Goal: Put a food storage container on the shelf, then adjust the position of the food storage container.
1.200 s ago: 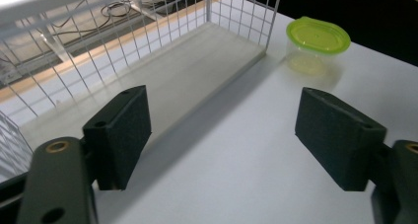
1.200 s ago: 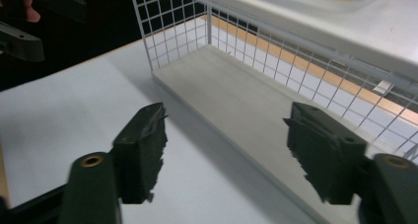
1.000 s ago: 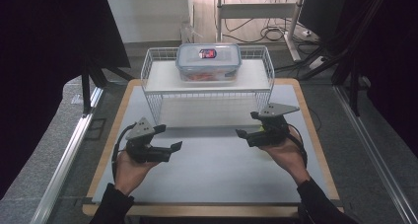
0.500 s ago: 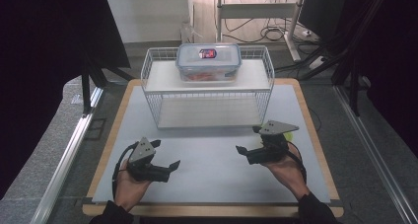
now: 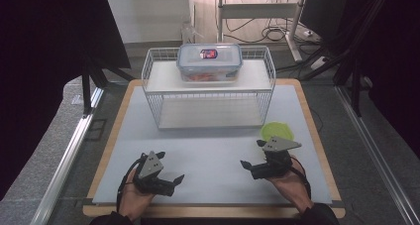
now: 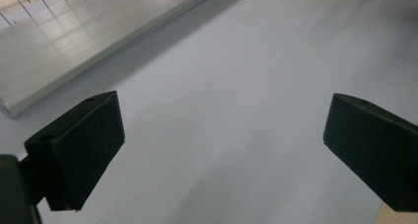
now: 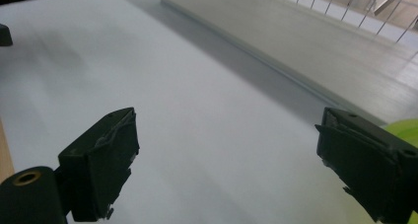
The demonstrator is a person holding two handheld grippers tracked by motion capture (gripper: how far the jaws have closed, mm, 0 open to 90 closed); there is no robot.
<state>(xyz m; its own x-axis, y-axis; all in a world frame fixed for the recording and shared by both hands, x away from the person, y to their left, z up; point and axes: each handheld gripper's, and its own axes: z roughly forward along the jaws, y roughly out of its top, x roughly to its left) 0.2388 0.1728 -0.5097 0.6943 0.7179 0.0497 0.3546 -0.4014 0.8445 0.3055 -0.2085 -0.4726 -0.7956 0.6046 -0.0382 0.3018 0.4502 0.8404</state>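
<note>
White wire rack (image 5: 208,93) at far middle of mat — two shelves, lower one bare. Clear lidded box (image 5: 210,61) with blue rim sits on top shelf, reddish contents inside. Grey mat (image 5: 208,150) covers wooden board (image 5: 111,136). Cables (image 5: 270,34) on floor behind — metal frame legs alongside.

Lab or test cell, not a home. Counter (image 5: 208,150) is a wood-edged board with a pale mat, sitting on a metal-rail frame (image 5: 64,160). Dark curtains (image 5: 44,46) close off both sides. Behind it: bare floor with loose cables (image 5: 270,34), a metal stand's legs (image 5: 257,12), a power strip (image 5: 309,34). Props are staged: a white wire rack (image 5: 208,93), a lidded plastic food box (image 5: 210,61) on top of it, a green bowl (image 5: 277,132). Person's hands work handheld rigs with cables attached.
</note>
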